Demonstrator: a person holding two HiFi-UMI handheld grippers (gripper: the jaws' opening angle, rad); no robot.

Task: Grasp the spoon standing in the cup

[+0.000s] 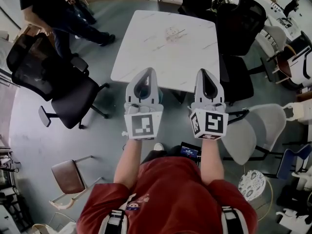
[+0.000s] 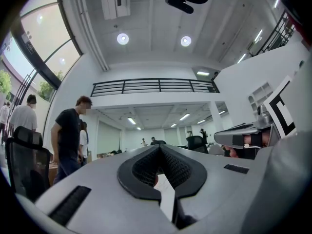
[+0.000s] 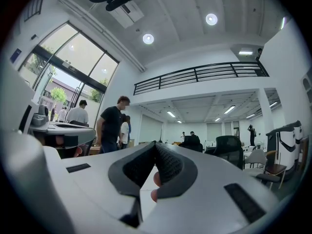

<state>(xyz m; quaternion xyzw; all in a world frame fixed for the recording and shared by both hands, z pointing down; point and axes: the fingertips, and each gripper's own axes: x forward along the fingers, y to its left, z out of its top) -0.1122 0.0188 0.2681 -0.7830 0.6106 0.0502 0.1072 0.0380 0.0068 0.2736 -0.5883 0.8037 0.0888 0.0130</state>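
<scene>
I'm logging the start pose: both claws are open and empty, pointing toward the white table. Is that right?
Not open. The left claw and the right claw are both shut, tips together with nothing between them, as the left and right gripper views show. The rest stands: both are empty and point toward the white table.

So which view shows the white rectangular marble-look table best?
The head view: the white rectangular marble-look table shows almost whole from above. The left and right gripper views look level across the room, over it; only a pale sliver, possibly its top, shows between their jaws.
</scene>
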